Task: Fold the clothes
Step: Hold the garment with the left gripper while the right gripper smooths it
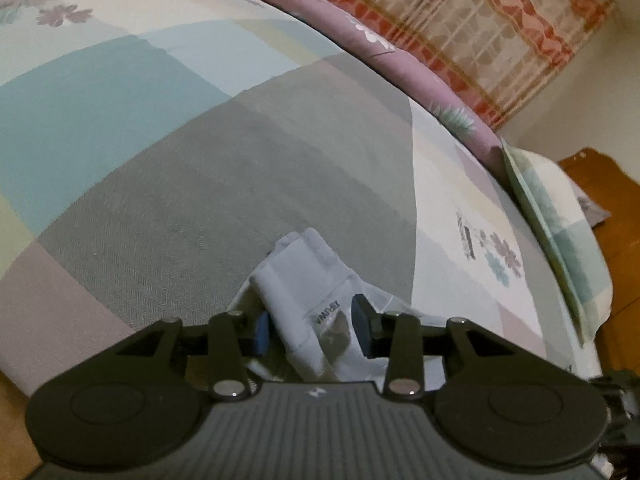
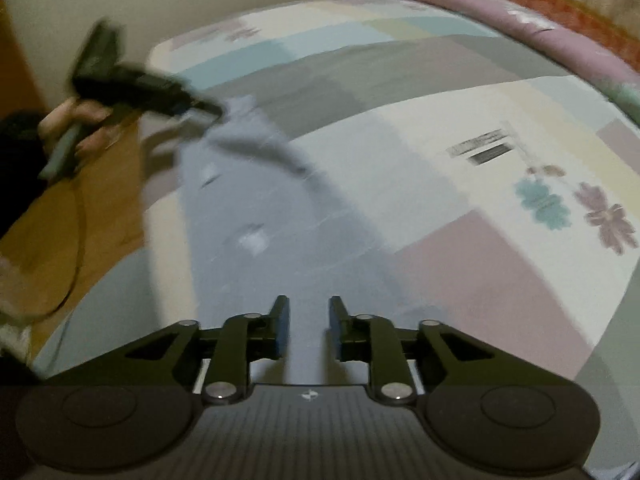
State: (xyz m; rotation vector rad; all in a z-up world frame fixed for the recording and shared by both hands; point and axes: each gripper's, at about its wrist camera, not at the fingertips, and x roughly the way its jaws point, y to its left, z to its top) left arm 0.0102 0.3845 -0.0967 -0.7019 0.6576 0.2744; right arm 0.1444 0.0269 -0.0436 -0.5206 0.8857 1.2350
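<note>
A pale blue garment (image 2: 260, 200) lies stretched along the near edge of the bed. In the left wrist view its bunched white end with a label (image 1: 296, 280) sits between the blue pads of my left gripper (image 1: 312, 330), whose jaws stand apart and do not press the cloth. A hand (image 2: 76, 120) holds that left gripper (image 2: 212, 114) at the garment's far end, blurred in the right wrist view. My right gripper (image 2: 309, 326) hovers open over the garment's near end, with a clear gap between its pads (image 2: 282, 328).
The bed has a patchwork sheet (image 1: 160, 160) in grey, teal, cream and mauve. A rolled purple quilt (image 1: 360, 36) and a pillow (image 1: 560, 232) lie along its far side. Wooden floor (image 2: 60, 220) with a cable (image 2: 80, 240) runs beside the bed.
</note>
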